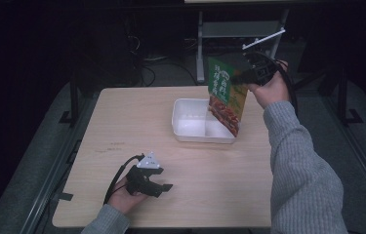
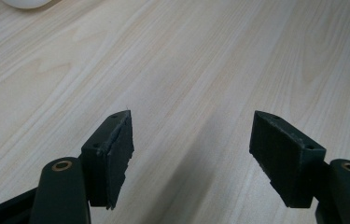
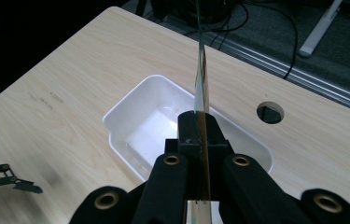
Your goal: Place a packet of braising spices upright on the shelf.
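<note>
Green snack packet (image 1: 226, 95) hangs tilted over white tub (image 1: 190, 127).

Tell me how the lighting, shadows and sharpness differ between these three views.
High view: dim and soft, dark surroundings, lit table. Left gripper view: bright and sharp, with soft shadows under the open left gripper. Right gripper view: glare inside the tray, and the packet shows as a thin edge.

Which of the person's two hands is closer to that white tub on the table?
The right. Its tool hangs a green packet just above the white tub; the left tool rests open, well short of it, near the table's front edge.
</note>
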A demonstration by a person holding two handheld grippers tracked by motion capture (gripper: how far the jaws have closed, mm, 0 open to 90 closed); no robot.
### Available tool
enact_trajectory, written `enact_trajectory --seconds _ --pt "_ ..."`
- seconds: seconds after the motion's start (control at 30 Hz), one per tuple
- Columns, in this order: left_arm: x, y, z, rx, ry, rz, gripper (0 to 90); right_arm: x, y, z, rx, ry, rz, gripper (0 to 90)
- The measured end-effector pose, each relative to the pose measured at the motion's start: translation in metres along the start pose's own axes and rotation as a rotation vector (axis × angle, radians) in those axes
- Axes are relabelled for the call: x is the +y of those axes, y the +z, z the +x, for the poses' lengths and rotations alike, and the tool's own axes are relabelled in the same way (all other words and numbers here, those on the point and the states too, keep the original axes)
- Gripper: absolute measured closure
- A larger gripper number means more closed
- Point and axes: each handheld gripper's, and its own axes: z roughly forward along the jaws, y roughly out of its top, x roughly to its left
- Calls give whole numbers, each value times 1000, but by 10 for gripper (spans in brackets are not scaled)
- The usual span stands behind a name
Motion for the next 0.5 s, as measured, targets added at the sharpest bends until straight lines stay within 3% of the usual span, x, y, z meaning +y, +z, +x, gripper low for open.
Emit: enact_trajectory --seconds 0.5 --pt "0 -1 0 -1 1 -5 299 2 16 -3 -39 4 -7 899"
